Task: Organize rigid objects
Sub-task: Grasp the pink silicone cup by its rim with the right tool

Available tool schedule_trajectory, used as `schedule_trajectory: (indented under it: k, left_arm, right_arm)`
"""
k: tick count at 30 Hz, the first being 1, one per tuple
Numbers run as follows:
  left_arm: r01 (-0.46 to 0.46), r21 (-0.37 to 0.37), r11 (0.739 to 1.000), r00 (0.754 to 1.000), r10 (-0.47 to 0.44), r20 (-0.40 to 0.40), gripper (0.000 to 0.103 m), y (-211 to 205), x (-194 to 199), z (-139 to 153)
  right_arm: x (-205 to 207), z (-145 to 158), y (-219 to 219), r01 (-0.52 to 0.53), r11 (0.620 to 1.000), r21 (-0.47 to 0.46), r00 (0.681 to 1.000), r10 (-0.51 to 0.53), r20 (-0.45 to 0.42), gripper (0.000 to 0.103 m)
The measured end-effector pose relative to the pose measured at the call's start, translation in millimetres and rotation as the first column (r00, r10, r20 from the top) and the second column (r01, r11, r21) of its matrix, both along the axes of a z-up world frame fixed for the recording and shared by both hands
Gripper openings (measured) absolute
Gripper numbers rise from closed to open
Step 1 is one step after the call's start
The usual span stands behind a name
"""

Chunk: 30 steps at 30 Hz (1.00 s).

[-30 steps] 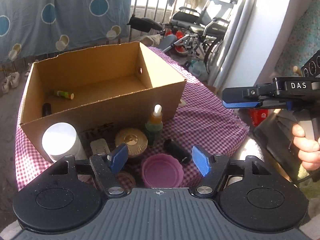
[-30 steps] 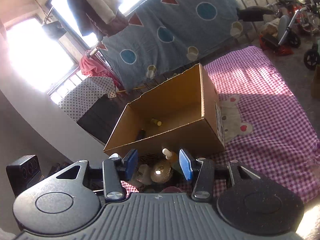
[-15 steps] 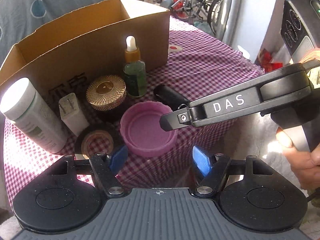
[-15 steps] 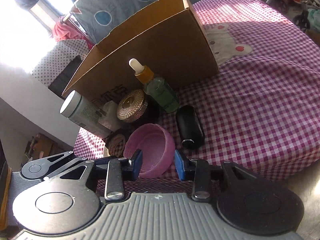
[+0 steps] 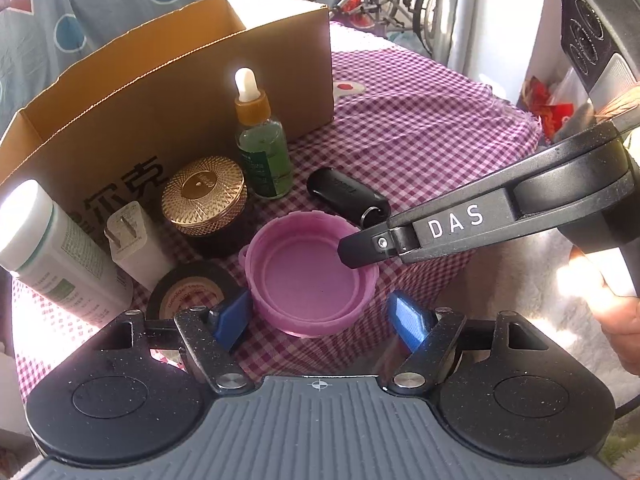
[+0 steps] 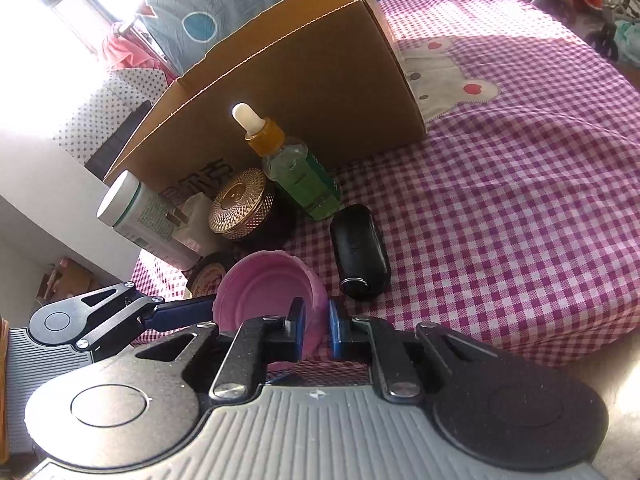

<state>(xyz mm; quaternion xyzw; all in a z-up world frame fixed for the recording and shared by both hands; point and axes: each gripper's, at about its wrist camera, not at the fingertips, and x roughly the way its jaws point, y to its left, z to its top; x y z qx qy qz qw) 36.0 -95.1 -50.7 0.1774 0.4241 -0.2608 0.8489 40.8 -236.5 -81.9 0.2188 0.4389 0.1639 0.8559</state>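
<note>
Lid: round pink plastic lid (image 6: pixel 262 292) lay open side up on the red-and-white checked cloth (image 6: pixel 520 208), at the near edge of the table.
Right gripper: right gripper (image 6: pixel 316 330) had its two blue pads pressed together on the lid's near wall, one pad inside the rim and one outside.
Left gripper: left gripper (image 5: pixel 320 318) hovered just short of the lid, its jaws opening and nothing between the blue pads; the lid sat ahead of them, apart.
Right of the lid: a black oblong plastic case (image 6: pixel 360 252) lay on its side just beside it.
Behind the lid: a dark jar with a gold patterned lid (image 6: pixel 240 208), a green glass dropper bottle with a white bulb (image 6: pixel 292 164) standing upright, a white plug adapter (image 5: pixel 134 246), a white cylindrical bottle (image 5: pixel 48 248) and a black roll of tape (image 5: pixel 188 292) crowded close together.
Box: a brown cardboard box (image 6: pixel 304 80) stood open-topped behind that cluster.
Hand: a person's hand (image 5: pixel 608 300) gripped the right gripper's handle.
</note>
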Motion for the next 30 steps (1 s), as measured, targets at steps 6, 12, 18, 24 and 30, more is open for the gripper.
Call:
schedule_trajectory:
  k: [6, 12, 18, 24, 30]
  left_arm:
    - [-0.008, 0.000, 1.000, 1.000, 0.008, 0.001, 0.079, -3, 2, -2]
    - [-0.014, 0.010, 1.000, 1.000, 0.014, 0.006, 0.079, -5, 3, -2]
    - [-0.010, 0.038, 0.999, 0.999, 0.008, 0.031, 0.079, -10, 3, -3]
    - [-0.021, 0.039, 0.999, 0.999, 0.020, 0.046, 0.073, -11, 4, -2]
    - [-0.032, 0.029, 0.999, 0.998, 0.031, 0.055, 0.073, -6, 0, 4]
  right_arm:
    - [1, -1, -1, 0.002, 1.000, 0.009, 1.000, -0.002, 0.000, 0.014]
    - [1, -1, -3, -0.002, 1.000, 0.020, 1.000, 0.003, -0.006, 0.013]
    - [0, -2, -5, -0.004, 0.999, 0.037, 1.000, 0.004, -0.009, 0.013]
    - [-3, -1, -1, -0.011, 0.999, 0.030, 1.000, 0.011, 0.008, 0.014]
    - [-7, 9, 2, -0.013, 0.999, 0.032, 1.000, 0.012, 0.027, 0.015]
